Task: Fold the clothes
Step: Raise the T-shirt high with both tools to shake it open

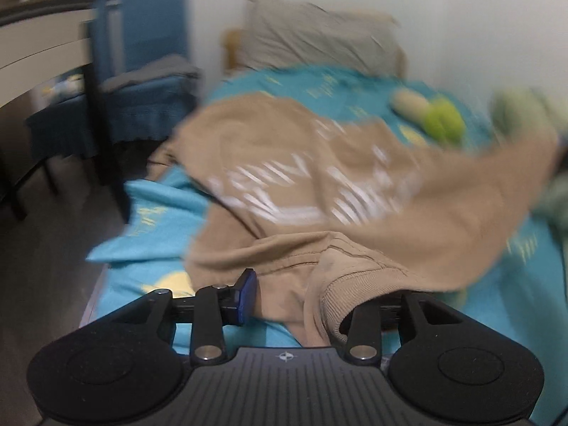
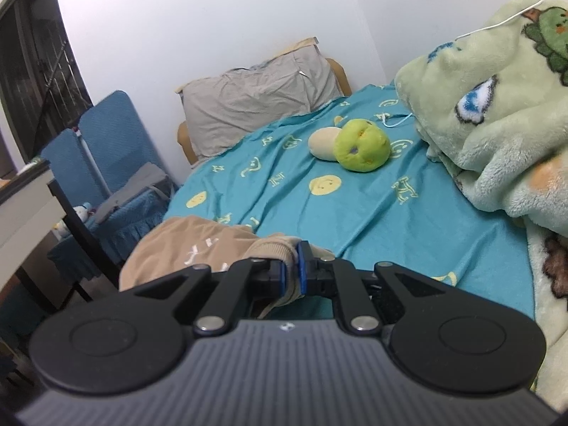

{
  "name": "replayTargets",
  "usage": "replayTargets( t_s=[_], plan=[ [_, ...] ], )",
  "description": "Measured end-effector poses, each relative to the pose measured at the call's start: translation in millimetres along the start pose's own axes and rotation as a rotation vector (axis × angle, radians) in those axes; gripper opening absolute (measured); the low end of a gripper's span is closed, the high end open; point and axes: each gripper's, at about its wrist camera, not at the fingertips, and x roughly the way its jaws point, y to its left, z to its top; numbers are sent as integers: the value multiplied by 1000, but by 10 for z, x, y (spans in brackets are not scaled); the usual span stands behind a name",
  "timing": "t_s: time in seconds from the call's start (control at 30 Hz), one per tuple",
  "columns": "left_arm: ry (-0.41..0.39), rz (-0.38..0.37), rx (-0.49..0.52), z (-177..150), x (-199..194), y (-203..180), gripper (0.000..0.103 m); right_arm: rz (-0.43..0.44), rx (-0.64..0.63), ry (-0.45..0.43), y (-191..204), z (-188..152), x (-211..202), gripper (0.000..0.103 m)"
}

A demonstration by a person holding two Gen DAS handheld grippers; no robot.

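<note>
A tan sweatshirt point(image 1: 305, 177) with white print lies spread over the teal bedsheet point(image 1: 159, 234), blurred by motion. My left gripper point(image 1: 312, 301) is open, its jaws wide apart, with the ribbed cuff point(image 1: 333, 294) draped between them and over the right finger. Only its left blue pad point(image 1: 246, 294) shows. In the right wrist view, my right gripper point(image 2: 291, 269) is shut on another ribbed cuff point(image 2: 273, 246) of the sweatshirt point(image 2: 184, 248), held low over the sheet point(image 2: 355, 206) at the bed's near left side.
A grey pillow point(image 2: 255, 99) leans at the headboard. A green and cream plush toy point(image 2: 355, 142) lies mid-bed. A pale green fleece blanket point(image 2: 497, 124) is heaped on the right. A blue chair point(image 2: 110, 149) and a desk point(image 2: 25, 213) stand left of the bed.
</note>
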Motion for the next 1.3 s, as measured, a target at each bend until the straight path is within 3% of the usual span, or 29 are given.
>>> replayTargets(
  t_s=[0.1,0.17,0.23,0.3,0.47,0.57,0.63,0.8,1.1,1.3],
  plan=[
    [-86,34,-145,107,-121,247,44,-39,-20,47,-13,-33,112,15],
    [-138,46,-221,159,-209,366,44,-78,-62,105,-11,-89,249,26],
    [-182,61,-259,201,-274,425,44,-122,-98,169,-16,-168,394,62],
    [-220,73,-286,243,-331,463,45,-171,-128,220,-31,-249,518,73],
    [-282,100,-282,316,-431,424,45,-217,-75,291,-118,-339,671,73],
    [-355,106,-279,394,-599,387,50,-241,-23,164,-89,-150,446,74],
    [-419,96,-294,498,-753,373,50,-218,-9,32,-5,113,188,75],
    [-592,69,-298,1093,-1426,286,50,-140,-53,-227,370,955,-496,75],
    [-881,51,-298,2458,-3205,256,50,38,-100,-487,1120,2407,-2102,75],
    [-999,70,-245,2859,-4482,214,50,121,-146,-630,1479,2985,-3384,76]
  ],
)
